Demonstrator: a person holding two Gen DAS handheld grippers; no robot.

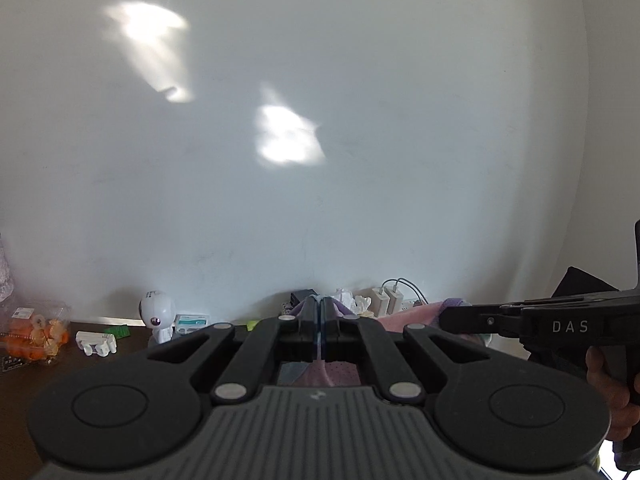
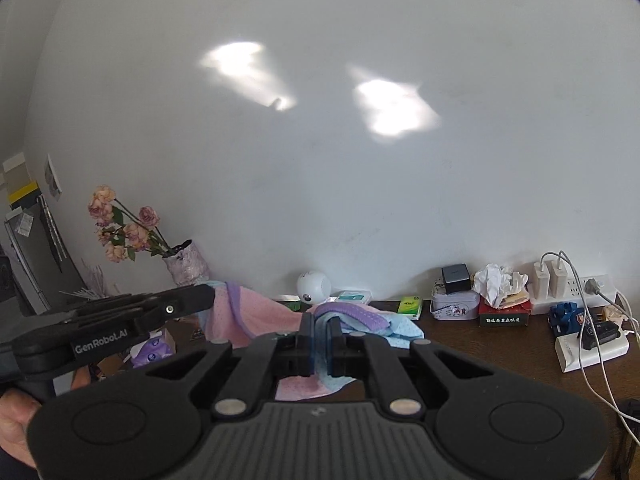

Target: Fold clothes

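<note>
A pink, blue and purple mesh garment [image 2: 256, 316] is being held up off the dark wooden table [image 2: 472, 344] by both grippers, which are being kept apart at matching height, probably so that the cloth hangs spread between them and its edges can be lined up for a fold. The left gripper [image 1: 320, 320] is being kept pressed together on a thin edge of the fabric, a pale pink strip of which is being seen between its jaws. The right gripper [image 2: 320, 336] is likewise being kept clamped on the garment, on a light blue part beside a purple trim [image 2: 360, 314]. The cloth is being stretched from one pinch to the other, with its lower part sagging towards the table. The clutter along the wall, namely a flower vase [image 2: 186, 266], a small white toy robot [image 2: 314, 286], a tissue box [image 2: 504, 312] and a power strip [image 2: 572, 286], is being left well behind the garment, so that room for laying it down is likely being kept nearer the person.
</note>
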